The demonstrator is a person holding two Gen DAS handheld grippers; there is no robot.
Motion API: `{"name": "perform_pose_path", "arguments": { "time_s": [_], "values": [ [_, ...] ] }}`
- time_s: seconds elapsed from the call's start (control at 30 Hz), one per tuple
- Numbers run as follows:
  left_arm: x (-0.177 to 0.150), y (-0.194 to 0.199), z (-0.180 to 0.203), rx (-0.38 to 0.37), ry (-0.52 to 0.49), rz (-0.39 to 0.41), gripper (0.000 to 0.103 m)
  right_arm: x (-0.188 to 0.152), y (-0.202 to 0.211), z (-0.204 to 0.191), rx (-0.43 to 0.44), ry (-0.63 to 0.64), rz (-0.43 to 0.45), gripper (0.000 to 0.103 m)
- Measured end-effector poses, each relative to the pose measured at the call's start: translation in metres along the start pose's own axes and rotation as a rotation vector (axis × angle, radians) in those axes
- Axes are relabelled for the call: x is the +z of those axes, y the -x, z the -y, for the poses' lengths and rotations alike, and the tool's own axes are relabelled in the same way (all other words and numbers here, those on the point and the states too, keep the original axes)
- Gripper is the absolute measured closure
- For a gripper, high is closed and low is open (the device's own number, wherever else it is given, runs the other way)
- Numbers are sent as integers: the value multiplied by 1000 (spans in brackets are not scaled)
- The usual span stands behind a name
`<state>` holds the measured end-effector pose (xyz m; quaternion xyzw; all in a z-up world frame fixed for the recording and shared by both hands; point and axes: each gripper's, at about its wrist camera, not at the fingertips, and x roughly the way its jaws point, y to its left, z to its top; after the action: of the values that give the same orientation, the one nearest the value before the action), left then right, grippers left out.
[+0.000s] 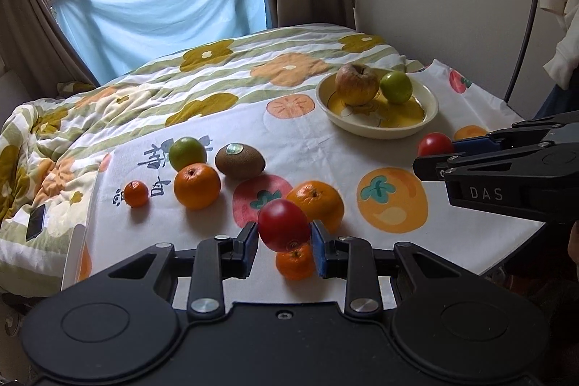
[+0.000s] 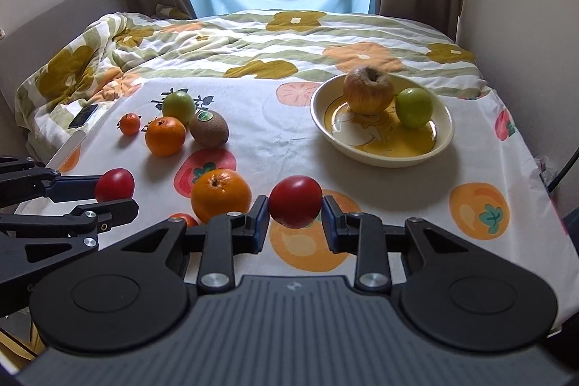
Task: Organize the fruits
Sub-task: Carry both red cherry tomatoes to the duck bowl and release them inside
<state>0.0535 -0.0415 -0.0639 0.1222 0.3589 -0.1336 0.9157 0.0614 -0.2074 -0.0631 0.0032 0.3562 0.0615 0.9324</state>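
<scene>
My left gripper (image 1: 284, 237) is shut on a red tomato (image 1: 284, 224) and holds it above the cloth; it also shows in the right wrist view (image 2: 115, 185). My right gripper (image 2: 296, 217) is shut on a second red tomato (image 2: 295, 207), which shows in the left wrist view (image 1: 435, 144). A cream bowl (image 2: 445, 140) at the right back holds a brownish apple (image 2: 368, 89) and a green fruit (image 2: 414, 106). On the cloth lie a large orange (image 2: 220, 195), another orange (image 2: 165, 136), a kiwi (image 2: 209, 128), a green fruit (image 2: 178, 106) and a small tangerine (image 2: 129, 123).
Another small tangerine (image 1: 295, 260) lies under my left gripper. The fruit-print cloth (image 2: 275, 132) covers a table that abuts a bed with a flowered quilt (image 2: 253, 38). A phone (image 2: 84, 115) lies on the quilt at the left. A wall stands close on the right.
</scene>
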Motion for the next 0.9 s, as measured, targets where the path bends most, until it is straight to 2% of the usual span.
{"name": "perform_pose_path", "arguments": {
  "time_s": [0.2,0.4,0.67,0.9],
  "values": [
    [29,2,27,-8,-7,24,68,20,11,41,-4,10,4,57],
    [57,-12,54,-4,-3,25,68,36,7,84,-6,22,10,57],
    [97,-50,94,5,13,18,68,59,-19,141,11,49,-1,57],
    [118,-96,122,19,29,-14,68,74,-57,183,33,77,-20,57]
  ]
}}
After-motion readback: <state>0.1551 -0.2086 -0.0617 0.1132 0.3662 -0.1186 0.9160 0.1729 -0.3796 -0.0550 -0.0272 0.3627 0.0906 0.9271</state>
